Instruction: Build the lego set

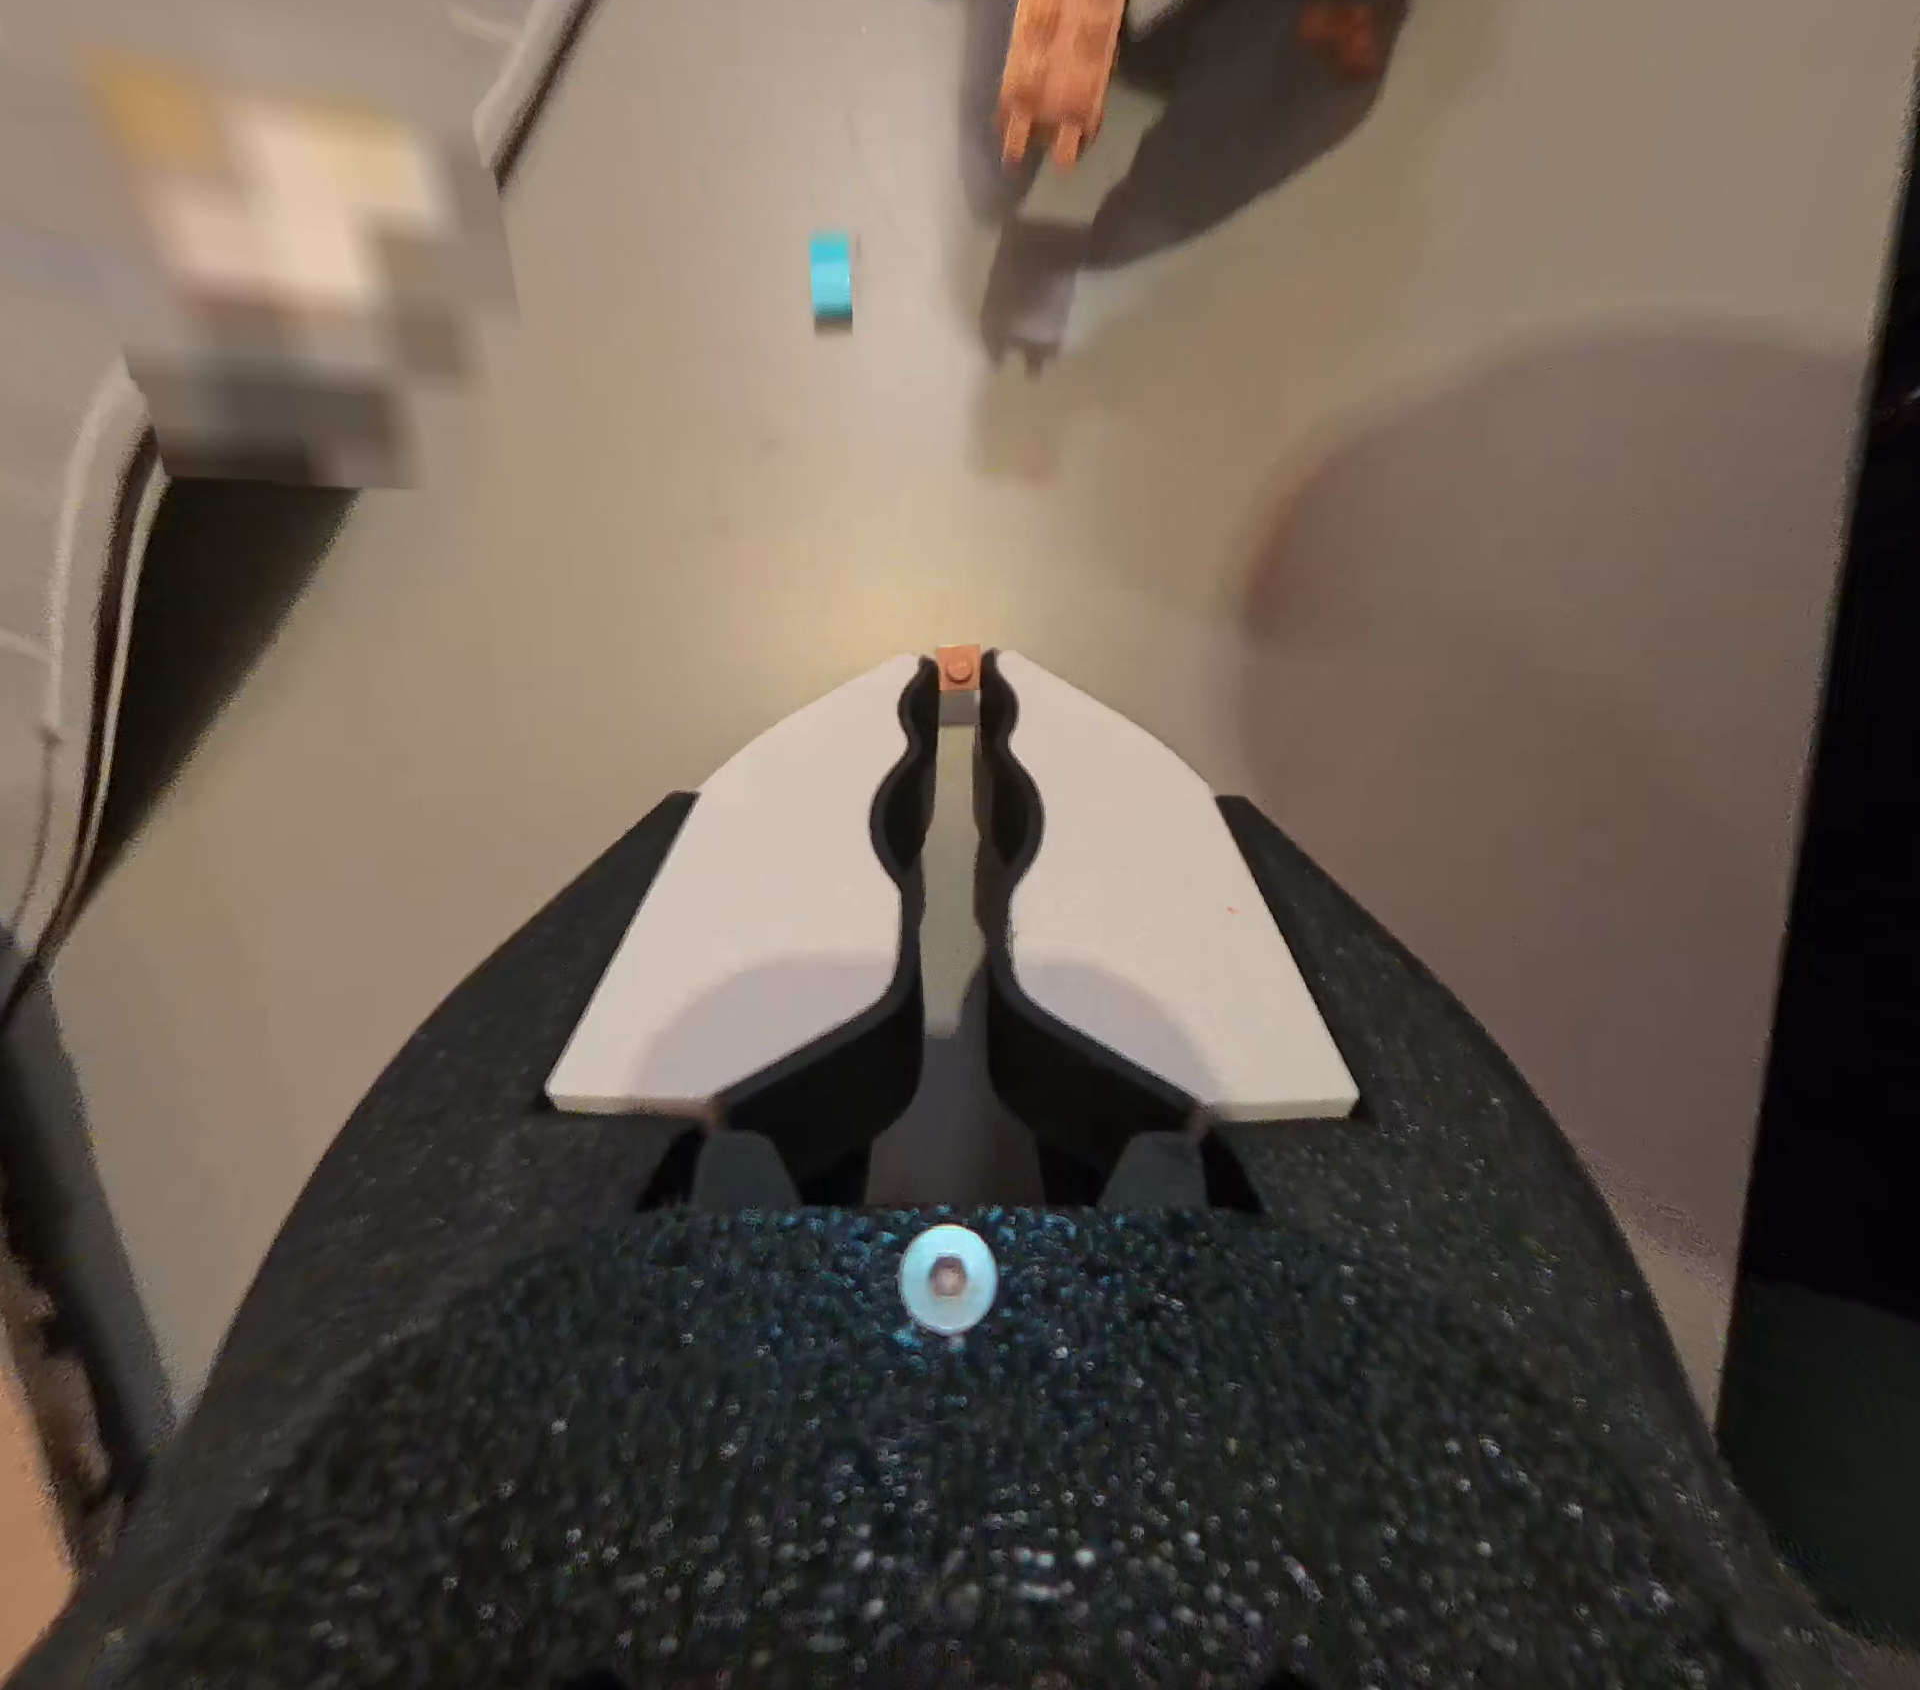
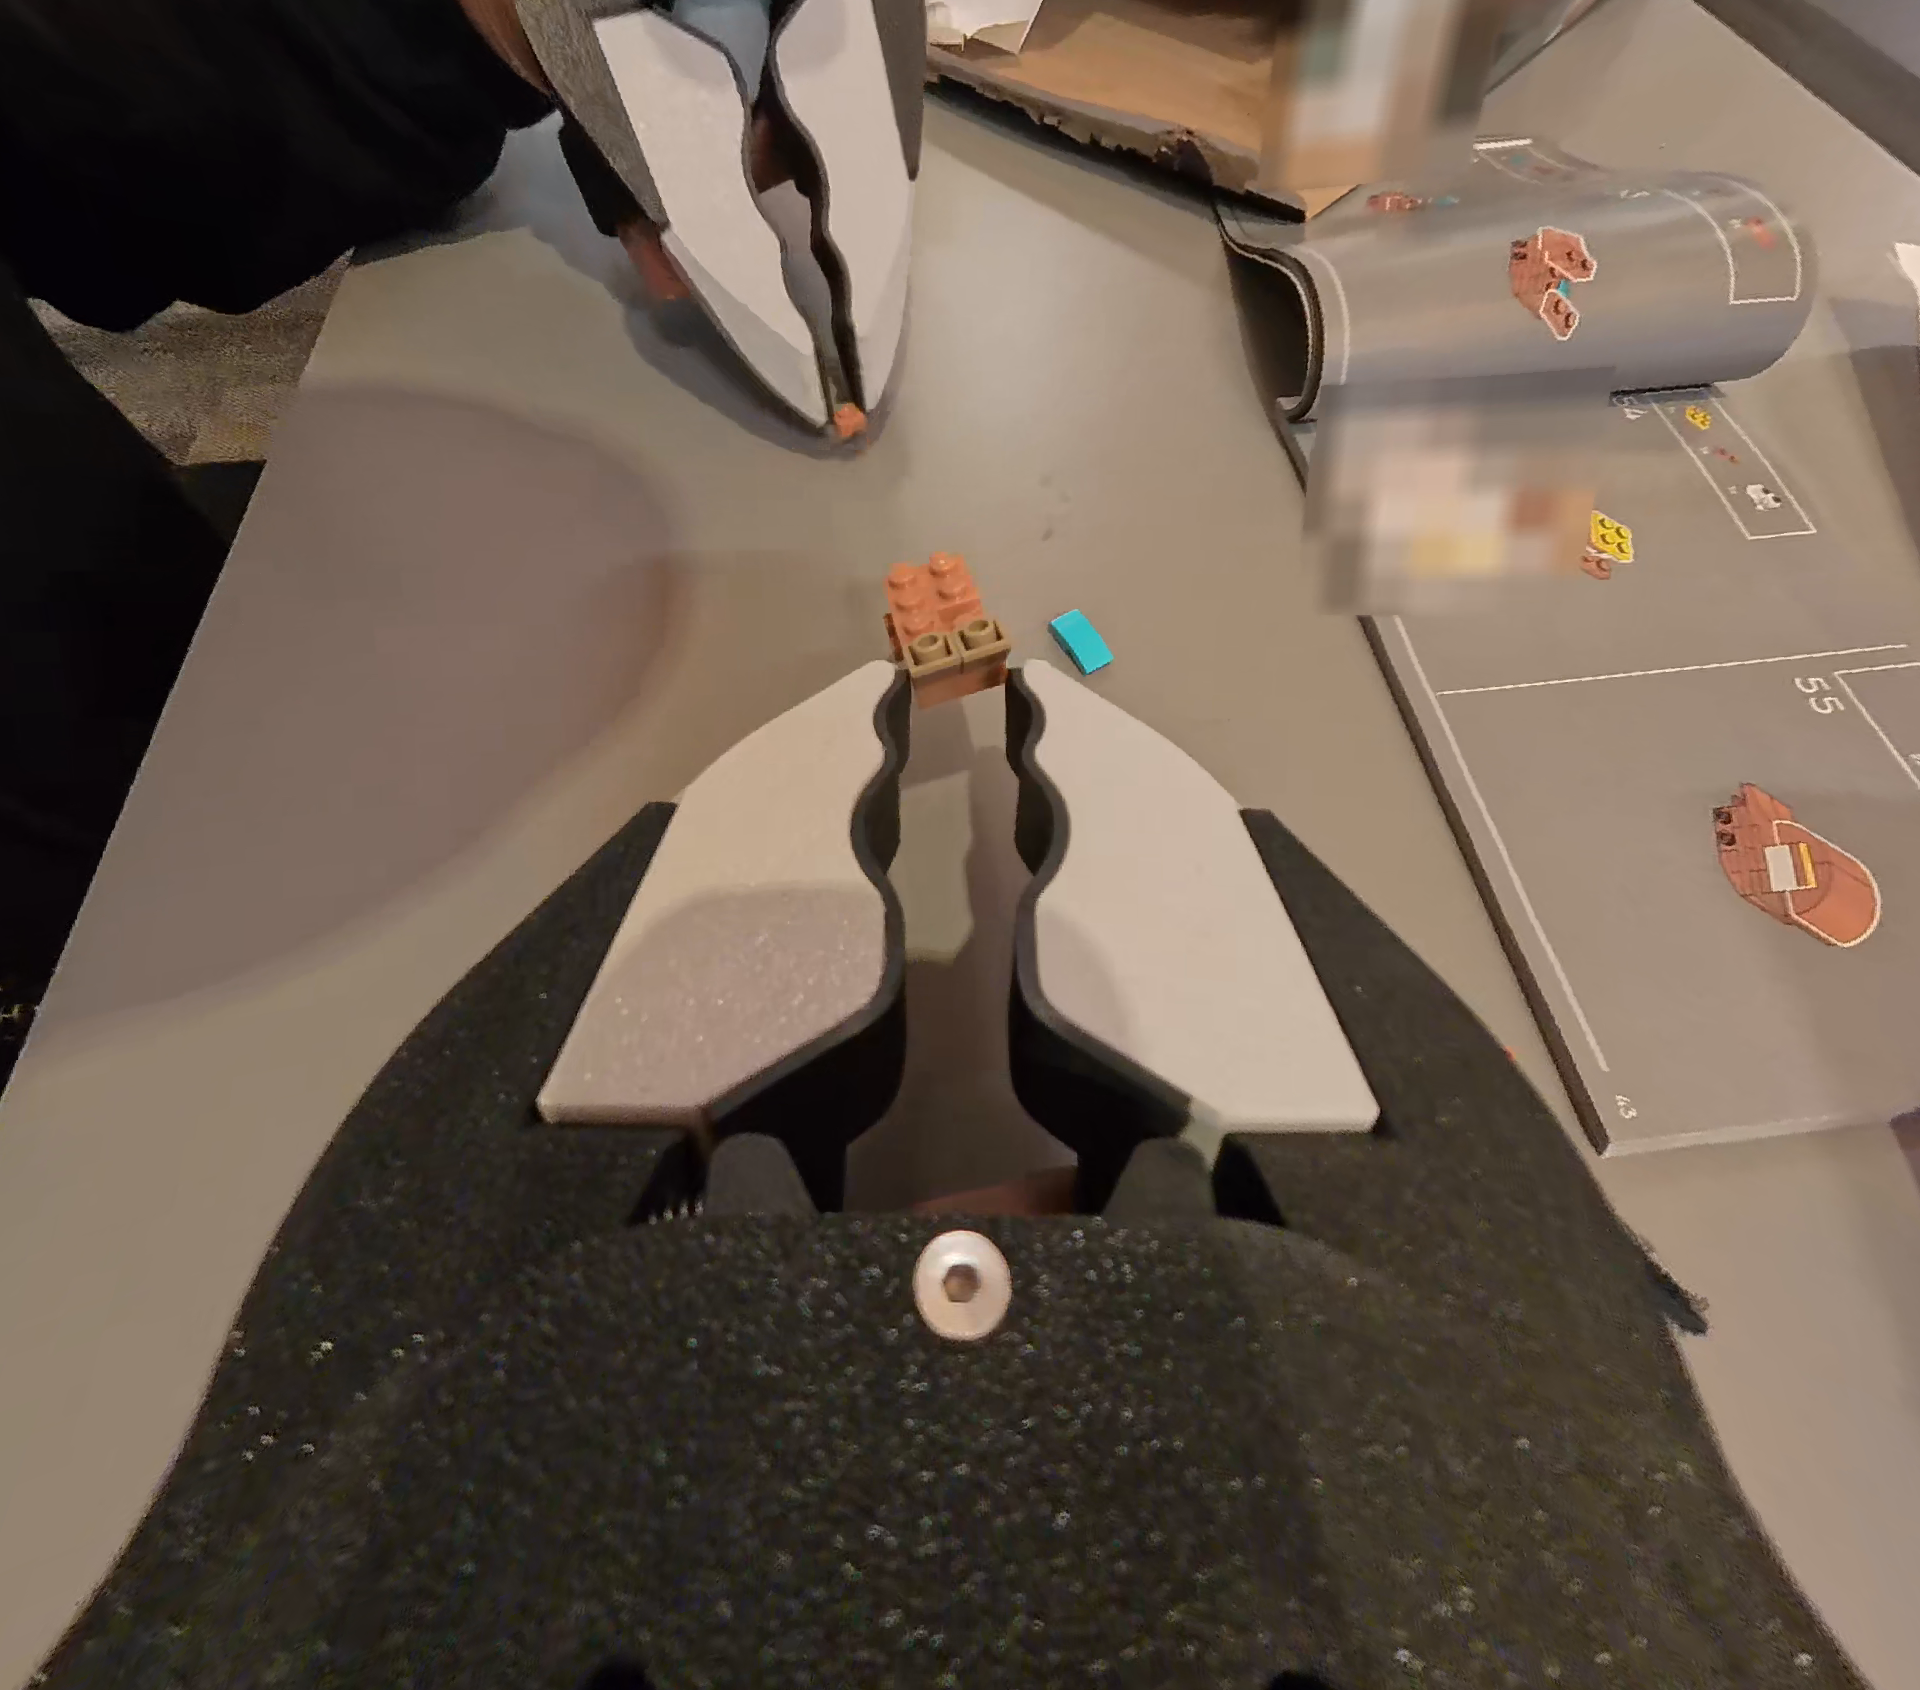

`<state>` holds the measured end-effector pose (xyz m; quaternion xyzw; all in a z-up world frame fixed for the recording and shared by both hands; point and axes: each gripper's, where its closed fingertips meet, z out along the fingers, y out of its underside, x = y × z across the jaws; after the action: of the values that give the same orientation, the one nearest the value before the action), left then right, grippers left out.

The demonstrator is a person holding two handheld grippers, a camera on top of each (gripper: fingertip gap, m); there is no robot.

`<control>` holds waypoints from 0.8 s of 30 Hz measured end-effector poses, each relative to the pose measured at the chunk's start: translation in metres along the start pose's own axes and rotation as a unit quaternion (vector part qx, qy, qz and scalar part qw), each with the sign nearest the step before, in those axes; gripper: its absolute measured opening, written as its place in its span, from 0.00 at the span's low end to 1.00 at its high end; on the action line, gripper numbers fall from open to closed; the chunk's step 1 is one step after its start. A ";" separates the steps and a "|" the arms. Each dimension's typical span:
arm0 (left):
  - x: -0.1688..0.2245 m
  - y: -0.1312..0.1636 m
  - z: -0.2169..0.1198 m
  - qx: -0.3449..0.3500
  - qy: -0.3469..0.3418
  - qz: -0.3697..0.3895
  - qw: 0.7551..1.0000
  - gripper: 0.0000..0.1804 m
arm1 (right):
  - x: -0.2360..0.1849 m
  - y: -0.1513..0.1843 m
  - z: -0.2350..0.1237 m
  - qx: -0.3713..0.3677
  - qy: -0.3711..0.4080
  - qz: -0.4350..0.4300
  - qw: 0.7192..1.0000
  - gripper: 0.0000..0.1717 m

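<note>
Glossy plastic bricks (image 2: 945,632) and teal tile (image 2: 1081,641) on smooth matt grey table (image 2: 623,560); torn cardboard box (image 2: 1174,9) w/ rough edges; gripper (image 2: 954,684) shells grainy black.

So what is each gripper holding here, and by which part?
Left gripper: tiny orange one-stud piece, pinched by its sides. Right gripper: orange-and-tan brick assembly, gripped at its near lower end.

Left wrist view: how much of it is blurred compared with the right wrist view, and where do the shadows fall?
Left wrist view: the background is motion-smeared, though the left gripper and its small orange piece stay sharp; a big soft shadow lies on the table at right. Right wrist view: mostly crisp, the brick assembly clear, with shadow at left.
</note>
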<state>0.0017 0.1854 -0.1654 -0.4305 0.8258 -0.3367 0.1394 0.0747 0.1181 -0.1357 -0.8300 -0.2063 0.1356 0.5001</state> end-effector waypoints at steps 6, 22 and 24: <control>0.020 -0.081 0.002 0.126 0.006 0.044 0.991 0.04 | -0.003 0.000 0.002 -0.002 0.002 -0.010 1.000 0.10; 0.032 -0.095 0.033 0.102 0.009 0.083 0.991 0.04 | -0.014 -0.001 0.006 -0.004 -0.016 -0.021 1.000 0.10; 0.033 -0.094 0.033 0.101 0.013 0.083 0.991 0.04 | -0.014 -0.001 0.007 -0.008 -0.018 -0.022 1.000 0.10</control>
<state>0.0576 0.1069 -0.1245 -0.3398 0.8222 -0.4110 0.1991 0.0589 0.1168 -0.1379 -0.8265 -0.2345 0.1381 0.4928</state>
